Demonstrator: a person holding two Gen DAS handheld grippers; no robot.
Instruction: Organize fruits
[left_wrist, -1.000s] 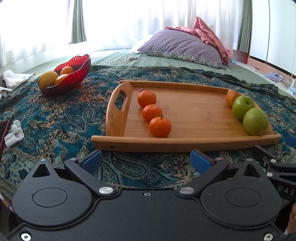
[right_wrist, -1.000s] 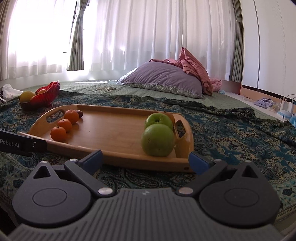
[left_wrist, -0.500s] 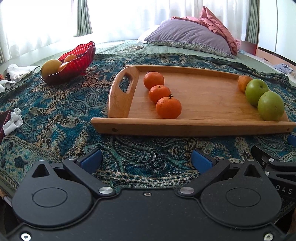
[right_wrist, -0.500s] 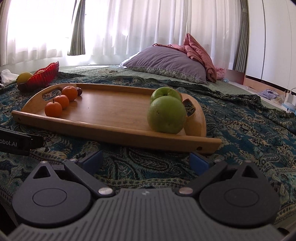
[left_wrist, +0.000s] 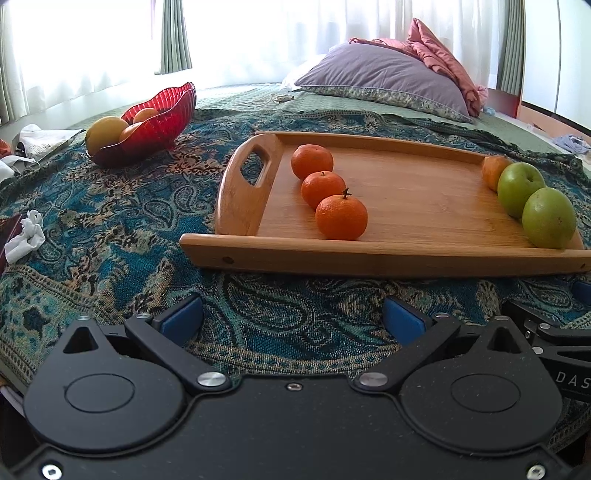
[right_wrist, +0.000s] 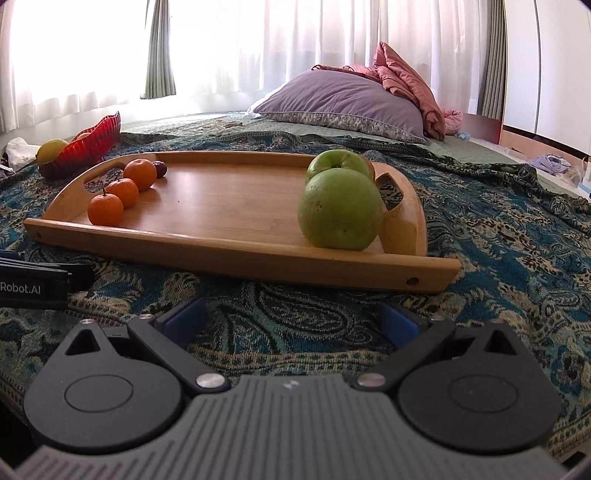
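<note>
At far left a crumpled white tissue lies on the patterned blue cloth. Behind it stands a red glass bowl holding three fruits as far as can be seen – one yellow, two orange. The left gripper hovers low over the cloth just short of the wooden tray, its jaws wide apart and empty.

On the tray's left end, beside the cut-out handle, three mandarins sit in a row running away from the camera. The right wrist view shows one small dark fruit touching the farthest mandarin – possibly a plum, too small to tell. The middle of the tray is bare wood.

At the tray's right end two green apples stand one behind the other, touching, with one more orange fruit just behind them. The right gripper sits beside the left one, near the tray's front rail, jaws likewise spread wide with nothing between them. Beyond the tray, one purple pillow rests with a pink blanket bunched against it
</note>
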